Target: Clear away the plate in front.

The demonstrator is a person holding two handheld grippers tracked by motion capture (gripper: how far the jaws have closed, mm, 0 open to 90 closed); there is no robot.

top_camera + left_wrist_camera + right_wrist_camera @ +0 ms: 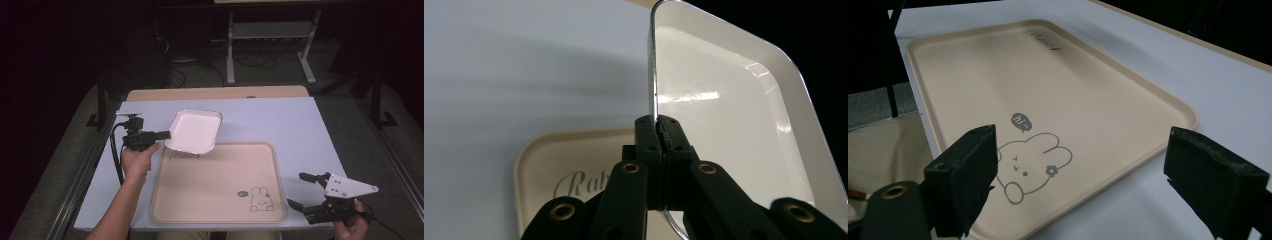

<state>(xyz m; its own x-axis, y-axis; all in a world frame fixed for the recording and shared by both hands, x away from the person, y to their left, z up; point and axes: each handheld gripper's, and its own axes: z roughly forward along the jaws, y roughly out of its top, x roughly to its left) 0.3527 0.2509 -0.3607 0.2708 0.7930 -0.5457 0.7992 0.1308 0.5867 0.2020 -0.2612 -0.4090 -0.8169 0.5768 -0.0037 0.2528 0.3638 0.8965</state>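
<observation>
Your left gripper (162, 134) was clamped on the rim of the white dish (194, 131), holding it tilted above the far left corner of the beige tray (220, 200). Your right gripper (302, 190) sat just off the tray's near right corner, by its rabbit drawing (1030, 165), jaws spread wide and empty.

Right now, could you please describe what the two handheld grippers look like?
Both are black, with two hinged jaws carrying brass-coloured pivots. The left gripper trails a black cable. The right gripper carries a grey three-cornered plate dotted with small holes. No sleeves are visible.
</observation>
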